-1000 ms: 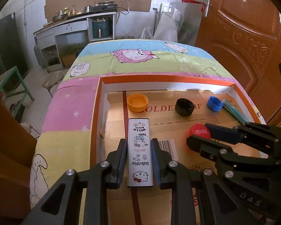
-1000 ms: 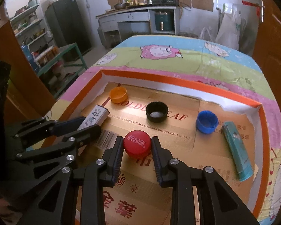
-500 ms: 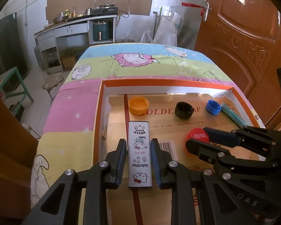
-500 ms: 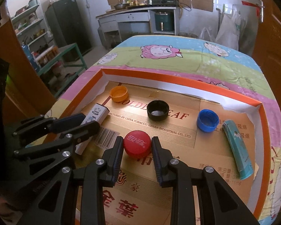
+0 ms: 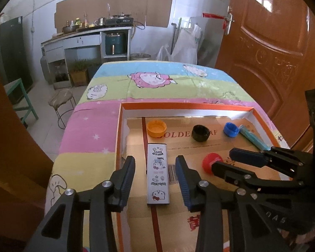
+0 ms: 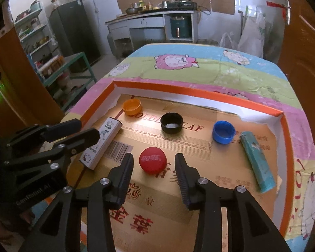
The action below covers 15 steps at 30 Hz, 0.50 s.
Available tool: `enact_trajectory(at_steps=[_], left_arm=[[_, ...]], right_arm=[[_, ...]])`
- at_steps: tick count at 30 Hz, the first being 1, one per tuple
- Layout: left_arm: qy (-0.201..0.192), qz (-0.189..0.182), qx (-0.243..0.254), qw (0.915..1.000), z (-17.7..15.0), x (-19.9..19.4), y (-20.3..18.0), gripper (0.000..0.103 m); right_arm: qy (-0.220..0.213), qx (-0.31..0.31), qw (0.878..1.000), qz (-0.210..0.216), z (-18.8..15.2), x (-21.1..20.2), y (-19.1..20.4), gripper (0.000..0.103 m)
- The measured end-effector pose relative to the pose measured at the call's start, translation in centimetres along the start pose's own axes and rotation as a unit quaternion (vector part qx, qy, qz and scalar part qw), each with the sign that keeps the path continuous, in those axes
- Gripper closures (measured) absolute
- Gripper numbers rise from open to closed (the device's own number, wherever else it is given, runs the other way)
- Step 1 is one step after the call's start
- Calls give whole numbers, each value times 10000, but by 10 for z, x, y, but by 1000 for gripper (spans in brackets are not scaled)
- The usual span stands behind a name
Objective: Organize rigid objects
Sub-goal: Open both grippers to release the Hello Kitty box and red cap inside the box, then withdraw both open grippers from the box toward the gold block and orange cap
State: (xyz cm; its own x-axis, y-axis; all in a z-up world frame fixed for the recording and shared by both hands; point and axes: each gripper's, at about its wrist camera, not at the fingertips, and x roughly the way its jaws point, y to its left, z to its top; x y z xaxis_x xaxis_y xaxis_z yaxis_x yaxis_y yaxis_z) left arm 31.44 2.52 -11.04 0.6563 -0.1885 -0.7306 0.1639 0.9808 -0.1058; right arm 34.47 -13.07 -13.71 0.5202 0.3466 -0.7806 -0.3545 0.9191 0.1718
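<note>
Looking down along my left gripper (image 5: pixel 155 180), I have the white cartoon-printed case (image 5: pixel 158 173) lying flat on the cardboard floor of the orange-rimmed tray (image 5: pixel 184 105), its long axis running straight away from me, parallel to the fingers. My jaws have just been opening: the case sits between them with a clear gap on either side, so nothing is gripped. My right gripper (image 6: pixel 154 167) has done the same around the red cap (image 6: pixel 152 160), which rests top-up on the cardboard between its spread fingers, touching neither pad. Because the case lies in line with my left fingers, pulling straight back along that axis should clear it without a nudge; sliding sideways would risk knocking it askew. The cap, being round, sets no such constraint on the right. Along the far wall sit the orange cap (image 6: pixel 131 106), black cap (image 6: pixel 171 123) and blue cap (image 6: pixel 223 131), all open side up, with a teal lighter (image 6: pixel 257 160) just beside the blue one, nearer my right hand.
</note>
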Motion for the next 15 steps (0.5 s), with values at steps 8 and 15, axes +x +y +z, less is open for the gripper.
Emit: enact_trajectory(at_steps=[8, 15], left_arm=[[-108, -66, -110, 9999, -14, -29, 3, 63], [-196, -100, -123, 9997, -23, -54, -1, 63]], right_arm=[[-111, 71, 9999, -68, -12, -30, 3, 61], [-250, 102, 9995, -150, -20, -59, 9, 61]])
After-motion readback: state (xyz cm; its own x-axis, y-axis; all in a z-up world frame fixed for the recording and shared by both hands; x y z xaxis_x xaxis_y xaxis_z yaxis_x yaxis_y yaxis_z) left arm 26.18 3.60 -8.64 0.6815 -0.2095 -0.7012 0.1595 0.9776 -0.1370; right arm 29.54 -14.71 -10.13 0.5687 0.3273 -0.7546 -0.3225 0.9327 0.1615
